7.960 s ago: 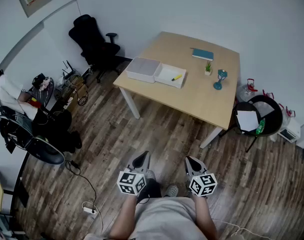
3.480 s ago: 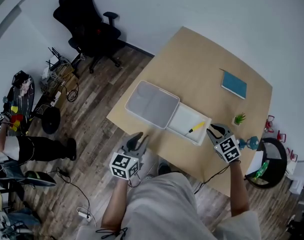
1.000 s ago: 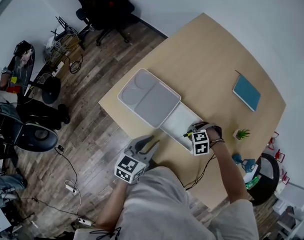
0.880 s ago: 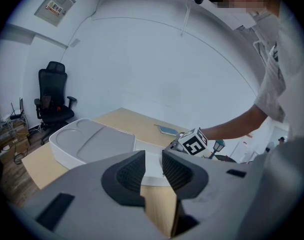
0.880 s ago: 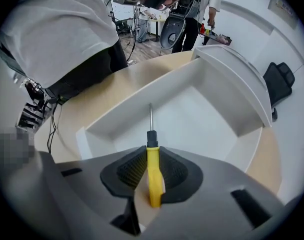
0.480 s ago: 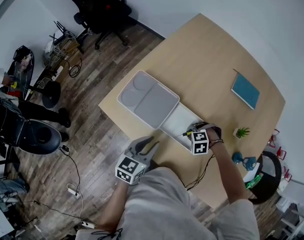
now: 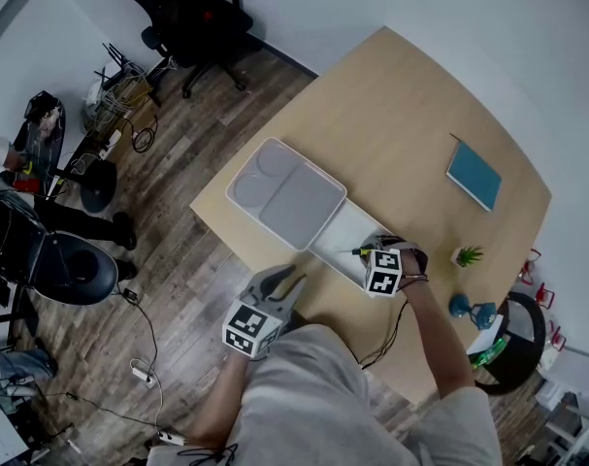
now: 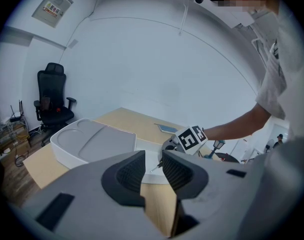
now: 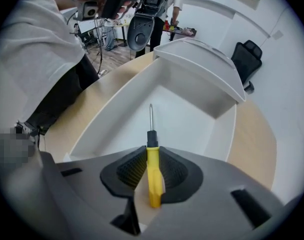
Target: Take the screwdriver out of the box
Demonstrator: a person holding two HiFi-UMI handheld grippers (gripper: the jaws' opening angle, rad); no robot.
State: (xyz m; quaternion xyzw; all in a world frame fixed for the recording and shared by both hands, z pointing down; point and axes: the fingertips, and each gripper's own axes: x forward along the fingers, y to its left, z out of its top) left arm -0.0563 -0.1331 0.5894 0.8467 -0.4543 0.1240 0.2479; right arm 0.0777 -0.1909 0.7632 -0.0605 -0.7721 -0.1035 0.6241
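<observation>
— What does the screwdriver (image 9: 153,169) look like?
— Yellow handle, black collar, thin bare metal shaft. The right gripper (image 9: 153,173) has its jaws closed tight on the handle.
— Where is it?
— Its shaft points out over the white inside of the box (image 7: 335,233).
— And the box?
— Open, on the table (image 7: 401,115) at its near edge. The grey lid (image 7: 284,192) lies flat beside it, toward the left corner.
— Any writing?
— A wall poster (image 8: 52,7), too small to read.
— The left gripper (image 8: 153,171)?
— Jaws a narrow gap apart, gripping nothing, off the table's near edge.
</observation>
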